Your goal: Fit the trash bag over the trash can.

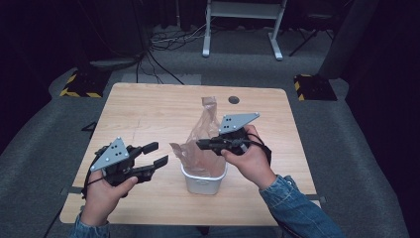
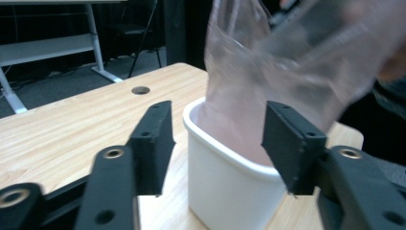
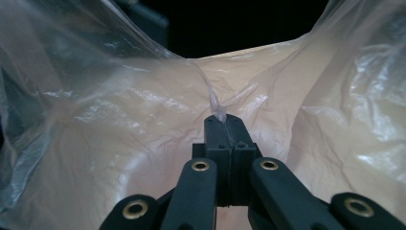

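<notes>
Clear plastic, a thin bag (image 1: 205,136), stands partly inside a small white tub (image 1: 204,182) near the front middle of the wooden bench (image 1: 143,111). The bag's long axis runs up and away from the tub, its upper part rising loose above the rim. The right tongs (image 1: 200,144) are clenched on a pinch of the film, seen up close in the right gripper view as a twisted tuft (image 3: 218,108) caught between the closed black pads. The left tongs (image 1: 156,154) are released, jaws apart with nothing between them, and sit just to the left of the tub, pointing toward it. In the left gripper view the tub (image 2: 225,177) and the bag (image 2: 268,81) lie straight ahead beyond the open jaws. My read: the left hand is the free one and is well placed to take the near left edge of the bag's mouth, while the right holds the opposite side.
</notes>
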Action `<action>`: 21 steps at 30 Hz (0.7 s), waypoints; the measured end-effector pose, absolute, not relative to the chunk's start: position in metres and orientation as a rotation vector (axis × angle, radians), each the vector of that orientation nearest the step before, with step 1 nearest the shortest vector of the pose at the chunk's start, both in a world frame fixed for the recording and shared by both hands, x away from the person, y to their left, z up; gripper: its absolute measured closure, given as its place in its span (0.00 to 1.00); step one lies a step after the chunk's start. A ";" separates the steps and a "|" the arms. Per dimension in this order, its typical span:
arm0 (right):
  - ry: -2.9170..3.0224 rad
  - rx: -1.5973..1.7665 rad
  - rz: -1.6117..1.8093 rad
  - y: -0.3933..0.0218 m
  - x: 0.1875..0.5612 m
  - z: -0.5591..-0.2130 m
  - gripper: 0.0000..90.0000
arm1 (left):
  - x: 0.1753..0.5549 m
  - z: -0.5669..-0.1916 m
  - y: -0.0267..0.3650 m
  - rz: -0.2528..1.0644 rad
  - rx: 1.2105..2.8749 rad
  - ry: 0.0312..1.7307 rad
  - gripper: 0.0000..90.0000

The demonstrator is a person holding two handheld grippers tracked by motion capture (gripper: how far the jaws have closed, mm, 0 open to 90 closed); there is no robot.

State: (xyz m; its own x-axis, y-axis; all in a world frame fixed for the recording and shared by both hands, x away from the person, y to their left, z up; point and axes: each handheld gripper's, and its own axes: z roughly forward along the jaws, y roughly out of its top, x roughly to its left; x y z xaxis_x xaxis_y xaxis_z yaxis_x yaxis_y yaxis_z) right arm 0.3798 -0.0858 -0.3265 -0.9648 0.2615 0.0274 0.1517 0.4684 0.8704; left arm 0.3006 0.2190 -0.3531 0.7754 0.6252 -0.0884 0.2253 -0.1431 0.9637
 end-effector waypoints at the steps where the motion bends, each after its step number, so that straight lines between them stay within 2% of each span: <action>1: 2.599 0.357 1.528 -0.086 0.379 -0.327 1.00 | 0.304 -0.351 0.215 0.396 1.731 0.663 0.47; 5: 2.608 0.312 1.551 -0.082 0.376 -0.328 1.00 | 0.322 -0.351 0.193 0.353 1.804 0.605 0.44; 7: 2.608 0.288 1.562 -0.080 0.375 -0.328 1.00 | 0.328 -0.353 0.186 0.346 1.825 0.580 0.46; 9: 2.605 0.285 1.564 -0.078 0.375 -0.328 1.00 | 0.332 -0.354 0.180 0.322 1.846 0.540 0.56; 13: 2.599 0.287 1.574 -0.077 0.374 -0.328 1.00 | 0.334 -0.353 0.173 0.304 1.850 0.484 0.90; 15: 2.594 0.300 1.582 -0.080 0.374 -0.329 1.00 | 0.335 -0.353 0.172 0.314 1.851 0.492 1.00; 20: 2.575 0.327 1.614 -0.091 0.373 -0.330 1.00 | 0.335 -0.354 0.173 0.296 1.830 0.493 0.99; 21: 2.575 0.329 1.618 -0.092 0.373 -0.331 1.00 | 0.336 -0.355 0.171 0.284 1.818 0.481 0.89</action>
